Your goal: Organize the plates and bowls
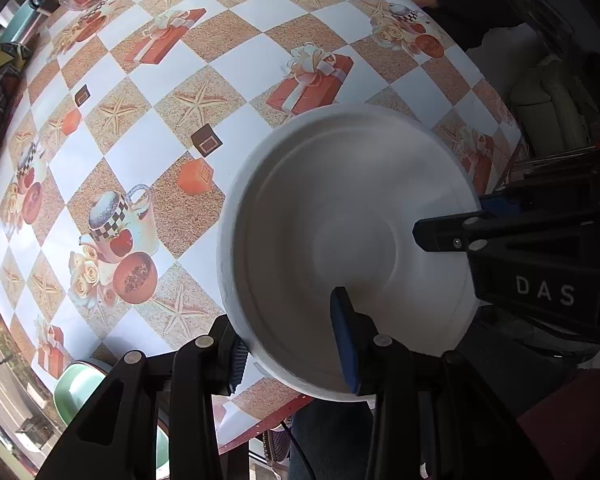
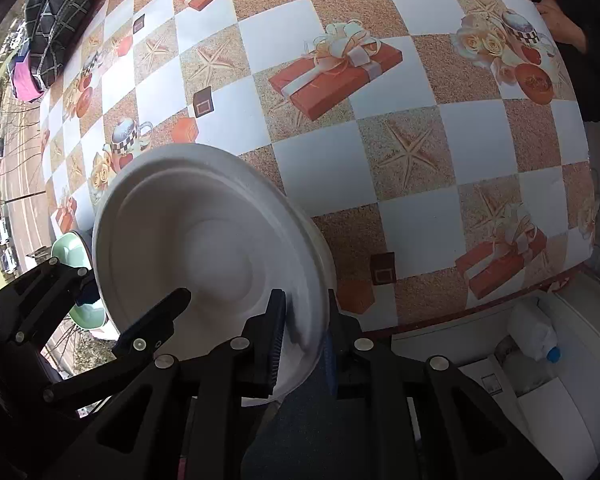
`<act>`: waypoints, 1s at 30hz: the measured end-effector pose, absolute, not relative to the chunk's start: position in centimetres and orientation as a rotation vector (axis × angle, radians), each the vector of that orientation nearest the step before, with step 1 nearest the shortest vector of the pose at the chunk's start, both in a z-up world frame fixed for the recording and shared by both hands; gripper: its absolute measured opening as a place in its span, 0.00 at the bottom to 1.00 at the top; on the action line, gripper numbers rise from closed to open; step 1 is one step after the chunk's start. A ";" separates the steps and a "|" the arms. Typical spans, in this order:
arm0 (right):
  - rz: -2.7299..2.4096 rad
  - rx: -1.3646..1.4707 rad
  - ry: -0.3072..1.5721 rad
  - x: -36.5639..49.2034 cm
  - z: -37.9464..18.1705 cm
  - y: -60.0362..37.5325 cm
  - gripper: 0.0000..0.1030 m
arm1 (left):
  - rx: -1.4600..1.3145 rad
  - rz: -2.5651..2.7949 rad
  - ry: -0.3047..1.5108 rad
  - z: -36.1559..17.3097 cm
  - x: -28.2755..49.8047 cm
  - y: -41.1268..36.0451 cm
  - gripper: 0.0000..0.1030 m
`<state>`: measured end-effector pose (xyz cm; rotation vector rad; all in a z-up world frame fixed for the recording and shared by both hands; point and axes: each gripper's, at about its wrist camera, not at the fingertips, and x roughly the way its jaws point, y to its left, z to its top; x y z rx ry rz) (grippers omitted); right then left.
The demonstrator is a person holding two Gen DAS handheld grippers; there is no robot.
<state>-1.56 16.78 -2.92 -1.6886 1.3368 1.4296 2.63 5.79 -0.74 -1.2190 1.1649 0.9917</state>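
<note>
Checkered oilcloth (image 1: 172,80) covers the table before us, white squares alternating with sandy ones printed with starfish, red gift boxes and teacups. We see both grippers meeting on one white plate (image 1: 340,232) at the table's near edge. Our left gripper (image 1: 288,340) comes in from below, its fingers clamped across the plate's rim, one ribbed pad outside and one blue pad inside. Our right gripper (image 2: 300,344) pinches the opposite rim the same way, its fingers closed on the thin edge. That plate is round and matte, like moulded pulp, with a raised ring and a shallow central well holding nothing. Just past the table's edge sits a pale green bowl (image 2: 74,252), glossy, partly hidden.
</note>
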 end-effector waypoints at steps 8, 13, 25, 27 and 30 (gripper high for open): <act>1.429 -1.709 1.378 -1.8 -4.4 15.8 0.18 | -1.223 1.010 1.173 -1.2 2.2 5.2 0.51; 1.416 -1.686 1.359 -1.1 -4.5 16.1 0.82 | -1.232 1.069 1.125 -0.3 -0.1 4.7 0.79; 1.358 -1.673 1.395 0.4 -4.8 15.5 0.99 | -1.405 1.046 1.189 -3.6 -3.0 1.4 0.92; 1.356 -1.683 1.393 0.1 -4.9 15.2 0.99 | -1.383 1.056 1.195 -3.3 -2.9 1.6 0.92; 1.362 -1.694 1.384 -0.1 -4.9 15.2 0.99 | -1.363 1.058 1.197 -3.1 -2.6 1.7 0.92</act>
